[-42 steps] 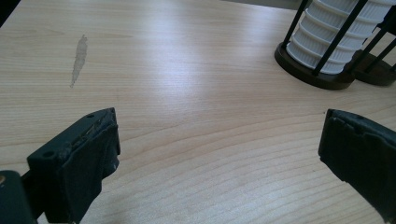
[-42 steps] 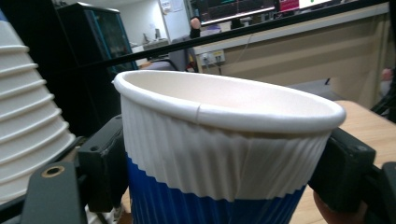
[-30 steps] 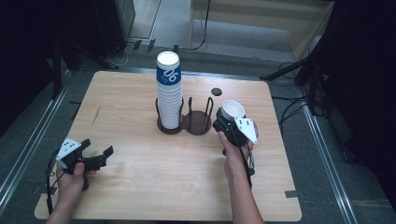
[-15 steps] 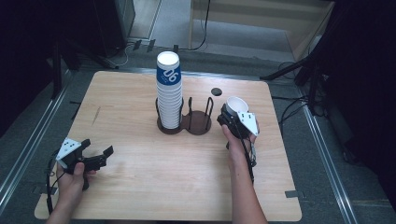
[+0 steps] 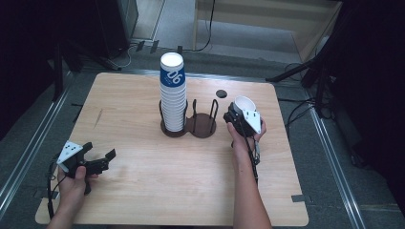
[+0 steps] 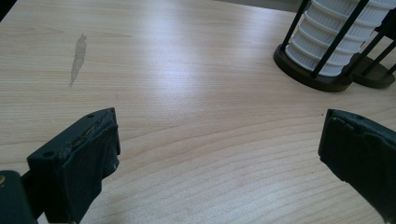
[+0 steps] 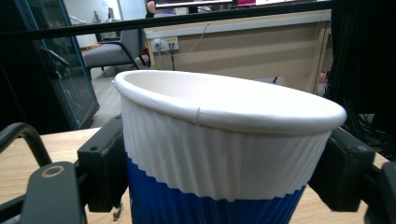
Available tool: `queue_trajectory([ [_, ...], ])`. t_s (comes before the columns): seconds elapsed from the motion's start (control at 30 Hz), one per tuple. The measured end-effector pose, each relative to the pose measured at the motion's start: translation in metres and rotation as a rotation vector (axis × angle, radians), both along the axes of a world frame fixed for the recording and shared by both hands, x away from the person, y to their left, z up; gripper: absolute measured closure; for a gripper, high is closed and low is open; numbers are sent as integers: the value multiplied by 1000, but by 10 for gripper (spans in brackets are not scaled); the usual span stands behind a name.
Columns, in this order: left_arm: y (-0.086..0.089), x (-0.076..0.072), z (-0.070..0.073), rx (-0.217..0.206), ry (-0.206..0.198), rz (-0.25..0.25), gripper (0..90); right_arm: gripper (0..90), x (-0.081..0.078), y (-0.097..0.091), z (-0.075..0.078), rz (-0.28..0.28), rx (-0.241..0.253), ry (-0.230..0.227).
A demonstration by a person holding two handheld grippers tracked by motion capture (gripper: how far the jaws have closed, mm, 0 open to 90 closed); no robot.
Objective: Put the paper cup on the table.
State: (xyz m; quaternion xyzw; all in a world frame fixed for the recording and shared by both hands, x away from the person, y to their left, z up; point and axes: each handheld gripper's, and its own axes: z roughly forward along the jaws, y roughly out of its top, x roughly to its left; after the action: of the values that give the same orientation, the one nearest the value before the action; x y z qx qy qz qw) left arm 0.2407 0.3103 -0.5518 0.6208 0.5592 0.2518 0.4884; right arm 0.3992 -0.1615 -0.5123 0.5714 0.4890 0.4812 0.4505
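Observation:
A white paper cup [image 5: 243, 102] with a blue lower half [image 7: 224, 154] is held upright, mouth up, to the right of the cup holder. My right gripper [image 5: 237, 114] is shut on its sides [image 7: 224, 172]. A tall stack of the same cups [image 5: 173, 95] stands upside down in the left ring of the dark double holder [image 5: 203, 125]; the right ring is empty. My left gripper [image 5: 102, 160] rests low over the table's front left, open, with bare wood between its jaws [image 6: 219, 158]. The stack's ribbed lower cups [image 6: 336, 32] show ahead of it.
A small black disc [image 5: 220, 93] lies on the wooden table [image 5: 143, 191] behind the holder. A faint grey stain [image 6: 78, 51] marks the wood at the left. Metal rails run along both sides, and cables lie on the floor beyond the table.
My right gripper has carried the cup a little toward the back right, away from the holder. The left gripper has stayed where it was.

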Motion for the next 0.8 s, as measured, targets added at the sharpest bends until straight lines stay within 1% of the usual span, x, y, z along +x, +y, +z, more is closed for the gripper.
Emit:
queue_trajectory([
  [0.07, 0, 0, 0, 3, 0, -3, 0, 188, 2, 1, -1, -4, -9, 2],
  [0.17, 1, 0, 0, 0, -2, -2, 0, 187, 6, 3, -1, -4, -43, 5],
  [0.2, 1, 0, 0, -3, -3, -2, 0, 187, 7, 3, -1, -3, -57, 3],
  [0.27, 2, 0, 0, -13, -4, -2, 0, 186, 8, 4, -1, 2, -65, 4],
  [0.3, 2, 0, 0, -17, -5, -1, 0, 186, 9, 4, -2, 6, -77, 6],
  [0.5, 3, -1, -1, -25, -8, 1, 0, 182, 14, 4, -4, 10, -124, 11],
  [0.57, 4, -1, 0, -32, -6, 2, 0, 181, 15, 3, -5, -1, -128, 24],
  [0.63, 5, 0, 0, -46, -6, 8, 0, 180, 17, 0, -6, -1, -138, 31],
  [0.73, 5, 0, -1, -47, -7, 8, 0, 179, 19, -3, -10, -2, -155, 59],
  [0.8, 4, 0, -1, -42, -7, 6, 0, 179, 21, -5, -12, -7, -157, 73],
])
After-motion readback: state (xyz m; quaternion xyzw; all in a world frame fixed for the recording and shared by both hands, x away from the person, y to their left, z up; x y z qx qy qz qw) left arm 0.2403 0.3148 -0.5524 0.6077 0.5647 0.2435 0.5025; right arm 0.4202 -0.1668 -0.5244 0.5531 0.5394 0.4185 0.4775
